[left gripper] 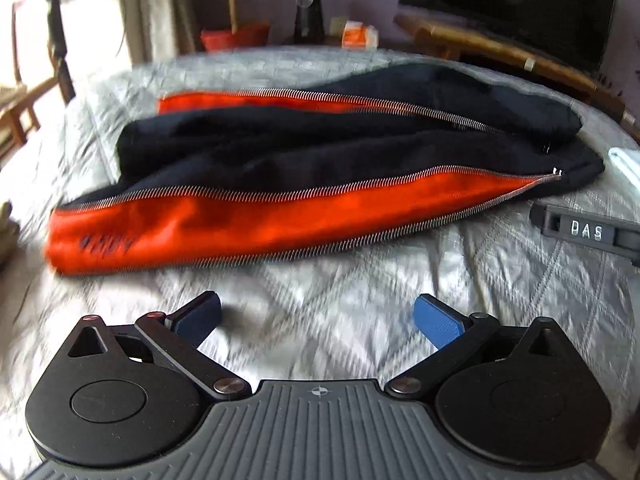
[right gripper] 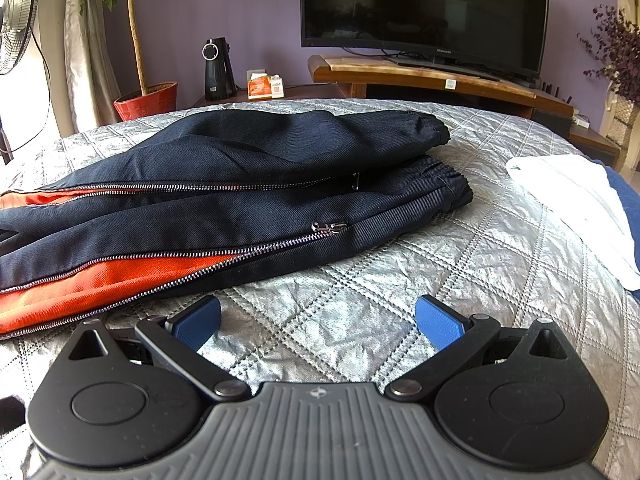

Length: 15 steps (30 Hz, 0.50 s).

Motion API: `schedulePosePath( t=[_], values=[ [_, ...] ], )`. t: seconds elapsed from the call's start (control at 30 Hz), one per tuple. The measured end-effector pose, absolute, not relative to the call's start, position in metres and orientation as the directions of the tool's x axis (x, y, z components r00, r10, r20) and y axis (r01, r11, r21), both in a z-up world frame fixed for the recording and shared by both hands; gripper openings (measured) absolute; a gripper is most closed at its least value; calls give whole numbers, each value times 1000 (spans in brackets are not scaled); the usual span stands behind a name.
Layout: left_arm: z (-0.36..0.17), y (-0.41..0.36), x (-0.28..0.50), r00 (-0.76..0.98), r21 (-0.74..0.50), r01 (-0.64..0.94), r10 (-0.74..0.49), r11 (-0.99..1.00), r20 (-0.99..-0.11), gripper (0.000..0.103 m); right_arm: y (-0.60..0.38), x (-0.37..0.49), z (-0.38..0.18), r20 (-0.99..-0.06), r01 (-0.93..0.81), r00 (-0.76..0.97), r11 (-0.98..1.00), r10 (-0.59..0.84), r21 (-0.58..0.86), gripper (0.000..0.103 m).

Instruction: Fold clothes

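A navy garment with orange panels and silver zips (left gripper: 304, 160) lies folded lengthwise on the silver quilted bed (left gripper: 320, 280). In the right wrist view the garment (right gripper: 224, 184) lies left of centre, its elastic cuffs pointing right. My left gripper (left gripper: 318, 316) is open and empty, just short of the garment's near orange edge. My right gripper (right gripper: 318, 316) is open and empty, over bare quilt near the garment's near edge. A finger of the right gripper marked DAS (left gripper: 584, 232) shows at the right of the left wrist view.
A folded white cloth (right gripper: 576, 212) lies on the bed (right gripper: 360, 272) to the right, with blue fabric (right gripper: 628, 200) beyond it. Past the bed are a TV on a wooden stand (right gripper: 424, 72), a black appliance (right gripper: 218, 68), a red plant pot (right gripper: 148, 100) and a fan (right gripper: 16, 20).
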<state>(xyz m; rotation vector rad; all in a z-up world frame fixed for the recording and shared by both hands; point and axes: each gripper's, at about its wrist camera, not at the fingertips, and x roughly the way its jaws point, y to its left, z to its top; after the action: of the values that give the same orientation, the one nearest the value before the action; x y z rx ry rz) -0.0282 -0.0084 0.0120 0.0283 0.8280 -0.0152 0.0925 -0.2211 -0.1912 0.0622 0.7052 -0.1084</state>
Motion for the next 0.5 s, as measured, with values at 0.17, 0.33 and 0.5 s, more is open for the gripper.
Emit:
schedulePosePath(
  t=[0.17,0.33,0.5],
  values=[
    [6,-7,-20,737,15,51,-28,999,-676,103,-221,93,-191,-650,120,756,993,-78,20,103],
    [2,-6,-15,763,10,61,-40,998,-645,103,-221,93,-191,-650,120,756,993,-78,21,103],
    [1,-7,-17,763,11,39,-22,999,-645,103,-221,93,-191,-650,120,756,993,-78,21,103]
  ],
)
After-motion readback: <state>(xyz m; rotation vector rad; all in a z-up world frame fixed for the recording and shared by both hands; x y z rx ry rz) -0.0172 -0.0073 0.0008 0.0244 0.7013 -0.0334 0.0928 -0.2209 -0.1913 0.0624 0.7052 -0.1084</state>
